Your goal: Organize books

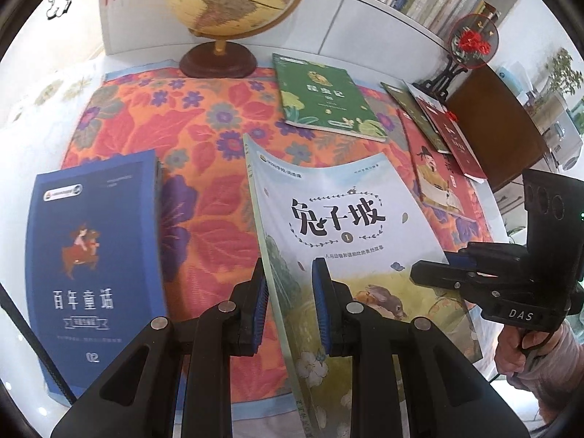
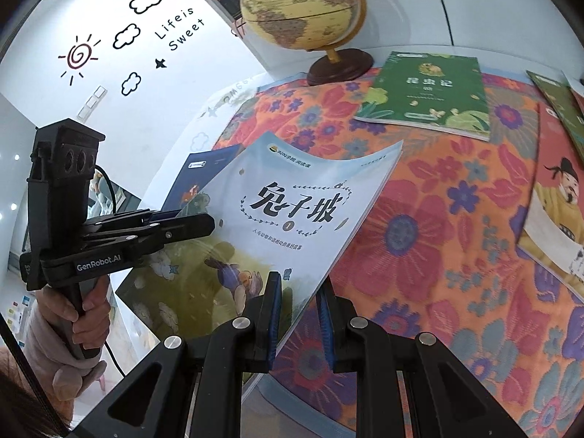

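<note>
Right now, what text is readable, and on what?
"兔子坡", "1": pale book
"百年童话", "02": blue book
"昆虫记": green book
"Life is Sweet": wall
"DAS": right gripper
"GenRobot.AI": left gripper
Subtitles, shelf spines: too small.

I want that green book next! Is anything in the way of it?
Both tools are busy gripping the pale book. It hangs between them and the green book; only bare cloth lies beyond.

pale blue book (image 1: 339,215): lifted, tilted, bowed | blue book (image 1: 96,255), green book (image 1: 323,98): flat on cloth
</note>
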`<state>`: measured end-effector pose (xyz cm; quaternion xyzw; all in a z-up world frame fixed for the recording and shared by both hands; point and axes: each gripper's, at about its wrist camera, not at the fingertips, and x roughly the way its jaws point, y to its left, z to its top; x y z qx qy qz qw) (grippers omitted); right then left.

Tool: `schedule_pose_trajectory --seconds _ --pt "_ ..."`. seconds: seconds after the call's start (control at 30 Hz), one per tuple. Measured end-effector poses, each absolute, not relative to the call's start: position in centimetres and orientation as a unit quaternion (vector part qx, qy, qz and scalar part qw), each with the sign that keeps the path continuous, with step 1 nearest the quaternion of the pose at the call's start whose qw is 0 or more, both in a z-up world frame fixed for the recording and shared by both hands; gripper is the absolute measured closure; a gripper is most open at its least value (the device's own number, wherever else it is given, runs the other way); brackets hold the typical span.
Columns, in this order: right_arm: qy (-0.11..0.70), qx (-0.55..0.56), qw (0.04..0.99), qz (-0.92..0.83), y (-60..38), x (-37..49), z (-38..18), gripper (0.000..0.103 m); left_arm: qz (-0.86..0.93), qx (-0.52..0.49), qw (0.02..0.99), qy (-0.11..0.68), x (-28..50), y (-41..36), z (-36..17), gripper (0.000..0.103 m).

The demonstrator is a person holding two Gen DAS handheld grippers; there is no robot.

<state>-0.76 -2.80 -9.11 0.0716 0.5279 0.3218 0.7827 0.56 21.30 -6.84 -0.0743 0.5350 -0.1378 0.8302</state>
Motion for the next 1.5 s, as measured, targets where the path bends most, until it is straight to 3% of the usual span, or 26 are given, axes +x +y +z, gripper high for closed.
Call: schedule_pose_trajectory --seconds 0.97,1.5 --pt "0.504 0.037 0.772 0.385 12.7 1.6 -6.9 0.083 -0.060 -0.113 0.861 0.492 -0.9 36.2 -4.3 0.083" --pt "0.531 0.025 0.749 0.395 18.9 3.2 -10.7 0.083 -0.011 -0.144 0.856 0.497 -0.9 42.1 -7.9 0.083"
